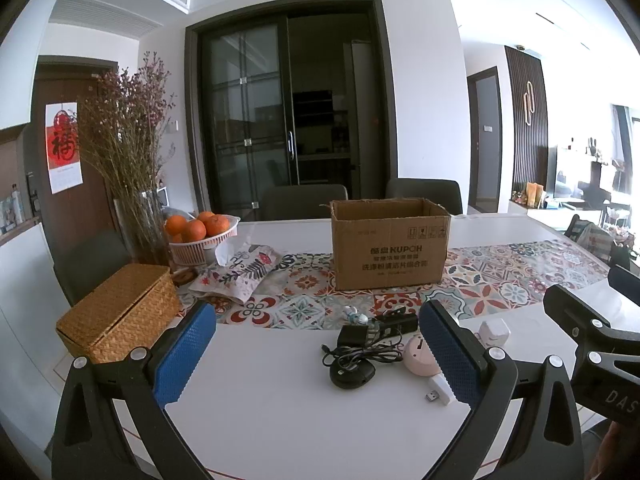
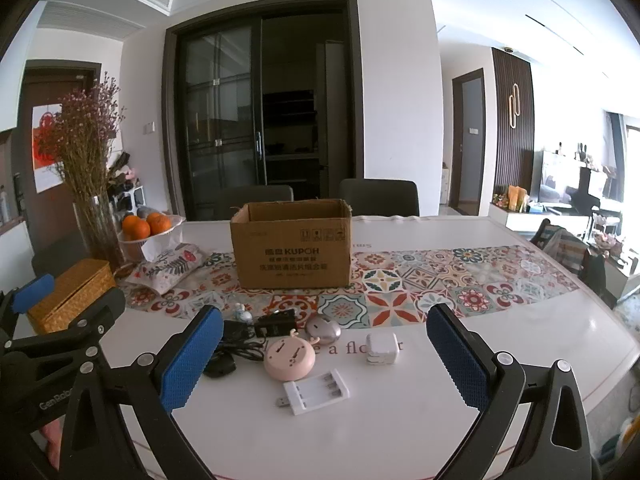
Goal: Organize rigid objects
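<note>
- Left gripper [image 1: 318,354] hovers above the white table [image 1: 280,420] with its blue-padded fingers [image 1: 182,354] spread wide, nothing between them
- Right gripper [image 2: 322,354] is likewise spread wide and empty, held just to the right of the left one
- Ahead of the left gripper, between its fingers, lies a black adapter with a tangled cable [image 1: 354,350]; a small blue-and-white figurine [image 1: 354,315] sits just beyond it
- Between the right gripper's fingers lie a pink round device [image 2: 289,360], a white battery charger [image 2: 316,391] nearer the camera, a white cube plug [image 2: 383,348] to the right, and a silver rounded gadget [image 2: 323,330] further ahead
- Open cardboard box [image 2: 292,244] stands upright beyond the cluster, on the patterned runner [image 2: 440,280], apart from the small items
- Far left of both grippers: a wicker box [image 1: 120,312], a basket of oranges [image 1: 200,232] and a vase of dried flowers [image 1: 128,152]
</note>
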